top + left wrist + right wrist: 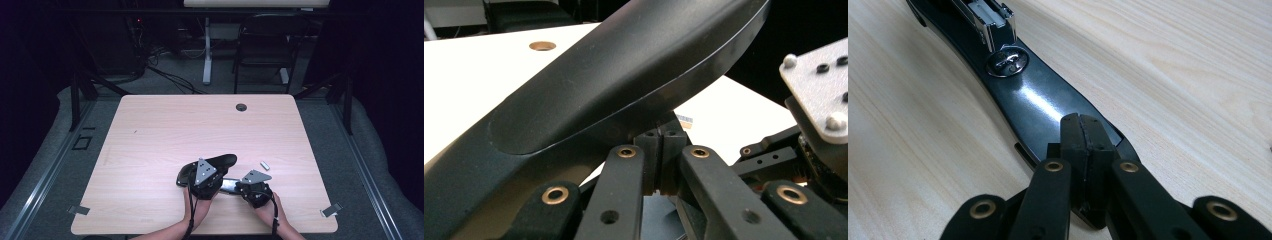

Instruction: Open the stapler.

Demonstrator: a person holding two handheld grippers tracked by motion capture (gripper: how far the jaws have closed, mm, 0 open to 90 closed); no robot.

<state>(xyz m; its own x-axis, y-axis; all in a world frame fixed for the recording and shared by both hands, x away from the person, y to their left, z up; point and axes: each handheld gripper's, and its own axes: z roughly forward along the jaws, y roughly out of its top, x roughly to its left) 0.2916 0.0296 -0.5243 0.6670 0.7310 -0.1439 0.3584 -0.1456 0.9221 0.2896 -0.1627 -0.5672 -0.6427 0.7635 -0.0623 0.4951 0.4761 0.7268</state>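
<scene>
Lying open on the table [150, 130], the stapler [215, 165] sat near the front edge. The left gripper [197, 180] clenched under its lid [624, 75]; the right gripper [245, 187] clenched over its base [1043, 107].

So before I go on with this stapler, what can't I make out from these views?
- High view: the stapler base is mostly covered by both grippers; the small silvery piece is too small to identify.
- Left gripper view: the stapler's top arm hides the table behind it.
- Right gripper view: the staple channel is cut off by the top edge.
</scene>
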